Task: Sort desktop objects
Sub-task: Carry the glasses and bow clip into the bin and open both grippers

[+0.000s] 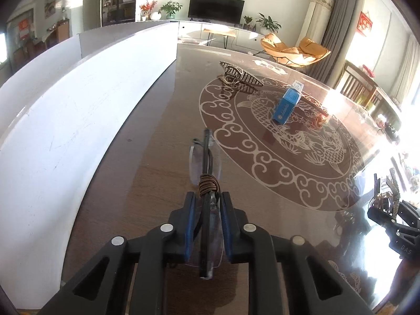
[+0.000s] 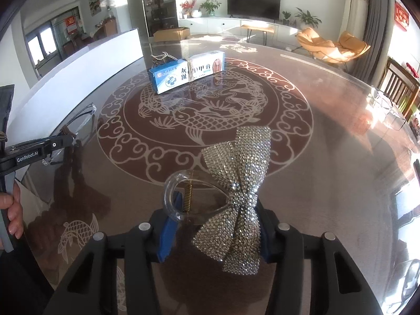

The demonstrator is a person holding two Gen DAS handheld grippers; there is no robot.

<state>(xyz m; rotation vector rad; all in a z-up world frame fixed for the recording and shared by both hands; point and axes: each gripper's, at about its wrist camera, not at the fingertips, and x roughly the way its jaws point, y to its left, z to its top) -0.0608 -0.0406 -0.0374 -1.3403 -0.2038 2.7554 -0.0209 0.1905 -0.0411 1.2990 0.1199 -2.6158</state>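
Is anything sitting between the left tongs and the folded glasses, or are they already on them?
Nothing visible stands between them: the left tongs are shut on the folded glasses, pads against them. The blue box and the black hair claw lie farther off on the table.

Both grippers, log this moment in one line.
left gripper: shut on folded glasses | right gripper: shut on rhinestone bow clip | both clear of table

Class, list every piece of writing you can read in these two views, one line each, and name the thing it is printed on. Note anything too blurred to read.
"GenRobot.AI": on the left gripper, seen from the right wrist.
"DAS": on the right gripper, seen from the left wrist, cut off.
"灰", "趾", "甲": large characters on the blue and white box; its small print is too blurred.
Red wall hanging: unreadable.
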